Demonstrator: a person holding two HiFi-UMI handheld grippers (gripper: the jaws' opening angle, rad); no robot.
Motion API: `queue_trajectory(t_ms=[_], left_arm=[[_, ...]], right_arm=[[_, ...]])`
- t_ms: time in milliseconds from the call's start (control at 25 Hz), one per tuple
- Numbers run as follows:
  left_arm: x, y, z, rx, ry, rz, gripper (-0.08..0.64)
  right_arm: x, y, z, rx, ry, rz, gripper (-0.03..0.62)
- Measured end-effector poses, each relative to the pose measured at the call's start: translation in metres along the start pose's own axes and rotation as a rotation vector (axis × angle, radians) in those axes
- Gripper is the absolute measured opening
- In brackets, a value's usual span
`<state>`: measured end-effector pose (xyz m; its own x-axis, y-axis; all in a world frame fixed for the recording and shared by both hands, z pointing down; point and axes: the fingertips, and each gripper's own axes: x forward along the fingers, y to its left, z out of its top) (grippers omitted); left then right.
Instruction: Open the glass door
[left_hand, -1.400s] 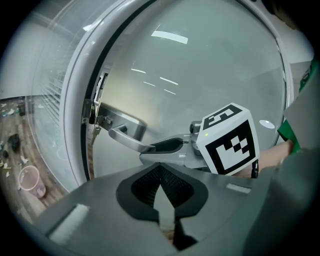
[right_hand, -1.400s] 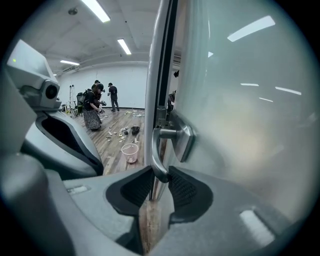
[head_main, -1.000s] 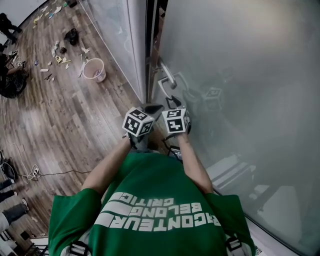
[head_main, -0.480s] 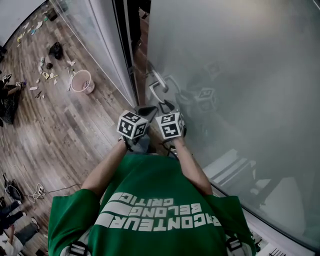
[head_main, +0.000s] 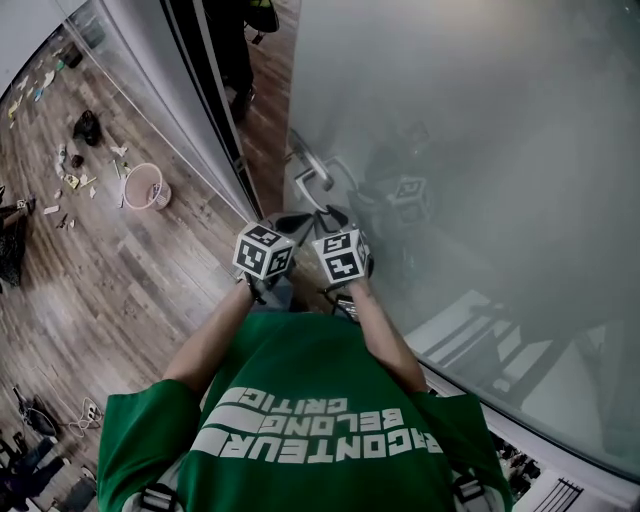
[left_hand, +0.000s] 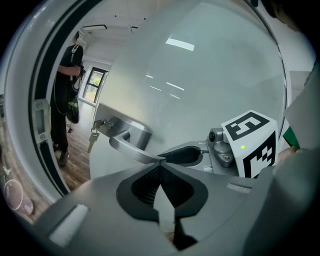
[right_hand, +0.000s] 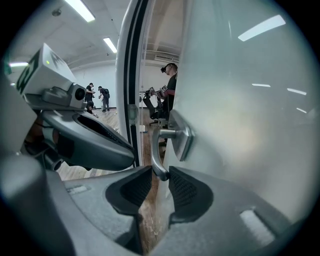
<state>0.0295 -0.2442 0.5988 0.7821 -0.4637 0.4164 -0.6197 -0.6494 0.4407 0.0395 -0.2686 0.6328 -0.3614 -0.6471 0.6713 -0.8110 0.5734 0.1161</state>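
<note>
Glass door (head_main: 480, 150): its handle (right_hand: 156, 150) is clamped in the right tool (right_hand: 160, 176); left tool (left_hand: 160, 163) closed, empty.

The glass door (head_main: 480, 150) is frosted and matt, with only a faint sheen of soft reflections, and its handle (right_hand: 155, 150) is smooth brushed metal with a satin gloss. The right gripper (right_hand: 160, 175) is matt grey plastic, its jaws faced with dark ribbed pads. The floor (head_main: 130, 270) is streaky wood plank.

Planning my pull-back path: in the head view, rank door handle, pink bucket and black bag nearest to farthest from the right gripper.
1. Door handle, between the right gripper's jaws.
2. Pink bucket, on the floor, left.
3. Black bag, floor, beyond the bucket.
</note>
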Motion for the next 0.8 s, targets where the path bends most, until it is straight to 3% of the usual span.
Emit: queue_trajectory(t_ms=[440, 800], left_arm=[[0.028, 0.014, 0.033, 0.002, -0.004, -0.086, 0.017], [0.059, 0.038, 0.036, 0.018, 0.034, -0.143, 0.017]], right_arm=[[0.007, -0.046, 0.005, 0.048, 0.042, -0.044, 0.100], [0.034, -0.094, -0.012, 0.096, 0.050, -0.079, 0.100]])
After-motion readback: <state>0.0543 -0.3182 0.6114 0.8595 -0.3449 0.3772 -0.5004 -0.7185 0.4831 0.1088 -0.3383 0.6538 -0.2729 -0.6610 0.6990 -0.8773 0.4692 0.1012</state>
